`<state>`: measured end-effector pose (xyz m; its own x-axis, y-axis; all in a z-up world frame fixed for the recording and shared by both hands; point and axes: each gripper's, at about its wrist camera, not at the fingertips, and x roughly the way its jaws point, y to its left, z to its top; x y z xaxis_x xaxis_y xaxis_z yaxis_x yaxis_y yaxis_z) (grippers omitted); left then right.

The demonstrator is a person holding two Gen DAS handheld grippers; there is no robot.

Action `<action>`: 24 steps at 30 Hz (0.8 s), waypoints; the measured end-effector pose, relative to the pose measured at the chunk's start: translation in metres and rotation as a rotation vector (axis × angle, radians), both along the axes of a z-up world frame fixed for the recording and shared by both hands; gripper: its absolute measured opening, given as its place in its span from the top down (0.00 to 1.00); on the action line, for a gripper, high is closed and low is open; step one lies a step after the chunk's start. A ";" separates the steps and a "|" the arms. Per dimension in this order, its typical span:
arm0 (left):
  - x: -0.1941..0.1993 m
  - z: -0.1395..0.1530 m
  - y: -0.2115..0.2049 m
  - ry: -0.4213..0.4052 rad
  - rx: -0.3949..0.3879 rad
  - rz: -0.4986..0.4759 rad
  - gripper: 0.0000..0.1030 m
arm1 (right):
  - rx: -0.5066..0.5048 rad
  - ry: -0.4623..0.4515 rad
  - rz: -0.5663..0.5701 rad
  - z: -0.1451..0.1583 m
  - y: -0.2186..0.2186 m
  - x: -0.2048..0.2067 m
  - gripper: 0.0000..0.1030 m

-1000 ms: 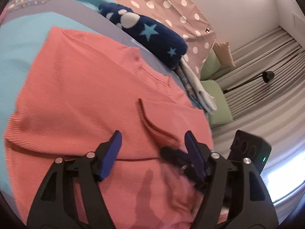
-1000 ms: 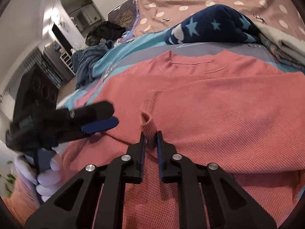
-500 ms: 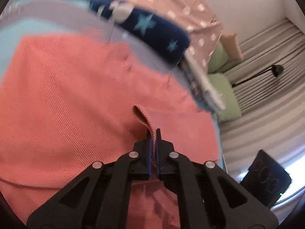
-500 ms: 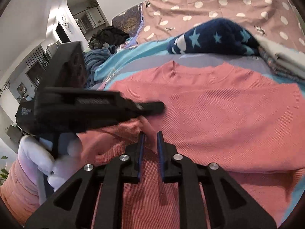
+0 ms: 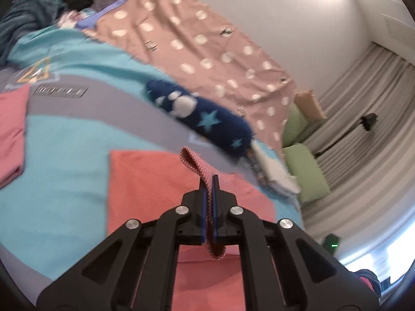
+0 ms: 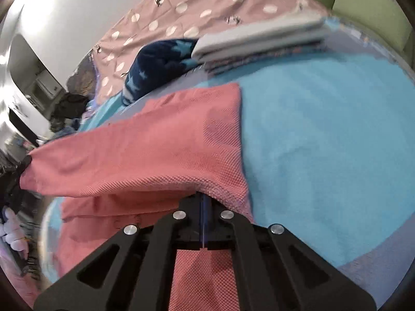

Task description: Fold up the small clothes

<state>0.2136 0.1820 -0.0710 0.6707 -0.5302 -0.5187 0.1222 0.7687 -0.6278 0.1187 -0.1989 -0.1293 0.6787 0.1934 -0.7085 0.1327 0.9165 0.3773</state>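
The coral knit garment (image 6: 181, 134) lies partly lifted over the turquoise bedspread (image 6: 324, 142), one flap raised. The left gripper (image 5: 208, 181) has its jaws pressed together on a doubled hem strip that loops up toward 12 o'clock. The right gripper (image 6: 205, 199) pinches another edge, its tips hidden under cloth. The risk, I judge: the narrow hem slips from the left jaws, or the two hands pull unevenly and skew the fold. At 1 o'clock in the left view lies a navy star blanket (image 5: 207, 119), near enough to snag.
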 end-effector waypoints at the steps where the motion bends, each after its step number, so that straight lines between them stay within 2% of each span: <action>1: 0.002 -0.010 0.003 0.032 -0.004 0.009 0.97 | -0.007 -0.001 0.006 0.000 0.002 -0.001 0.99; 5: 0.009 -0.039 0.016 0.115 -0.017 0.035 0.97 | 0.030 0.013 -0.002 -0.001 -0.004 -0.004 0.98; 9: 0.012 -0.048 0.017 0.127 -0.003 0.021 0.97 | 0.049 0.017 -0.119 -0.001 -0.024 -0.014 1.00; 13: 0.016 -0.061 0.008 0.136 0.166 0.030 0.92 | 0.072 0.066 -0.095 -0.008 -0.025 -0.017 1.00; 15: 0.015 -0.070 0.009 0.150 0.217 0.044 0.90 | 0.056 0.071 -0.082 -0.004 -0.025 -0.023 0.98; 16: 0.013 -0.074 0.011 0.156 0.215 0.049 0.89 | 0.053 0.073 -0.081 -0.002 -0.026 -0.026 0.98; 19: 0.006 -0.073 0.018 0.147 0.213 0.056 0.83 | 0.038 0.073 -0.099 0.006 -0.027 -0.036 0.98; 20: 0.003 -0.071 0.018 0.141 0.222 0.061 0.78 | 0.023 0.063 -0.105 0.010 -0.026 -0.040 0.93; 22: -0.002 -0.063 0.019 0.118 0.225 0.065 0.69 | -0.010 0.019 -0.093 0.021 -0.020 -0.039 0.87; 24: -0.005 -0.057 0.014 0.102 0.229 0.041 0.64 | -0.041 -0.031 -0.046 0.031 -0.009 -0.034 0.87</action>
